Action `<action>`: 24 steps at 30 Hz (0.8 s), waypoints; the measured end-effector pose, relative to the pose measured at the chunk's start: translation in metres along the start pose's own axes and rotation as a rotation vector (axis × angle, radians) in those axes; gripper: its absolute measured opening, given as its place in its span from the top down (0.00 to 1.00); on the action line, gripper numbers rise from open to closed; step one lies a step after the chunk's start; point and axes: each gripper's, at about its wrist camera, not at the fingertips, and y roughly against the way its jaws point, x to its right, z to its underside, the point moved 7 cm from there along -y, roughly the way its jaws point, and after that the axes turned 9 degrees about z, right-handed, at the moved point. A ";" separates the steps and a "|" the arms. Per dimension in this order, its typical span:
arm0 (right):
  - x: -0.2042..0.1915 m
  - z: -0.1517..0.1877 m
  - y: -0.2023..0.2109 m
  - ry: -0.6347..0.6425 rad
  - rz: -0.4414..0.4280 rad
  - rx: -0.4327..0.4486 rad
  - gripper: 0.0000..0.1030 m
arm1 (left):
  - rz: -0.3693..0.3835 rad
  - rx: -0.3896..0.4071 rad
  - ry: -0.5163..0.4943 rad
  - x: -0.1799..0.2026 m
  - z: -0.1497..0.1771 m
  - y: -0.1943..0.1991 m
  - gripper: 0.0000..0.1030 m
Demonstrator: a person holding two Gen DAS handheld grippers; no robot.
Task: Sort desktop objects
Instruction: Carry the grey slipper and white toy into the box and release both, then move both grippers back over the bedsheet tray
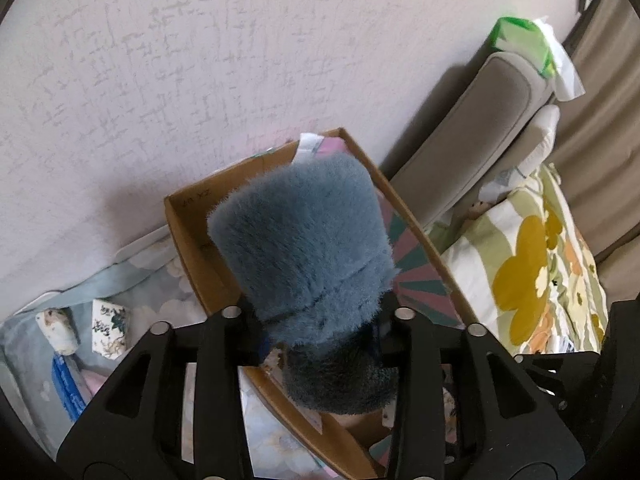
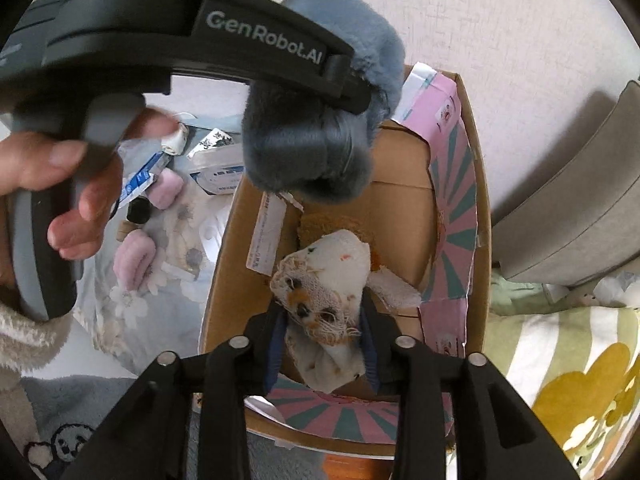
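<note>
My left gripper point(image 1: 320, 330) is shut on a blue-grey fluffy plush item point(image 1: 308, 248) and holds it above an open cardboard box point(image 1: 188, 240). The right wrist view shows the same left gripper point(image 2: 352, 80) and plush point(image 2: 312, 140) over the box point(image 2: 224, 264). My right gripper point(image 2: 322, 344) is shut on a worn white cloth with orange stains point(image 2: 332, 276), held over the box's near end. An orange-brown plush point(image 2: 320, 226) lies inside the box behind the cloth.
Small items lie on a floral cloth left of the box: pink fluffy pieces point(image 2: 134, 260), a black cap point(image 2: 139, 211), blue-white packets point(image 2: 140, 180), patterned wrapped pieces point(image 1: 108, 328). A grey sofa arm point(image 1: 472, 136), a green tissue pack point(image 1: 524, 44) and a floral pillow point(image 1: 532, 272) are on the right.
</note>
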 end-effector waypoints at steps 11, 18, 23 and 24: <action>0.003 0.004 -0.004 -0.065 0.014 0.000 0.25 | -0.011 0.034 0.000 -0.005 -0.001 0.010 0.00; 0.002 -0.004 0.017 -0.045 0.089 0.044 0.25 | -0.001 0.065 0.009 -0.013 0.013 0.042 0.00; -0.003 -0.011 0.042 -0.070 0.105 0.090 0.25 | -0.001 0.117 0.018 -0.023 0.024 0.084 0.00; -0.006 -0.013 0.049 -0.078 0.102 0.108 0.25 | -0.008 0.130 0.023 -0.026 0.026 0.093 0.00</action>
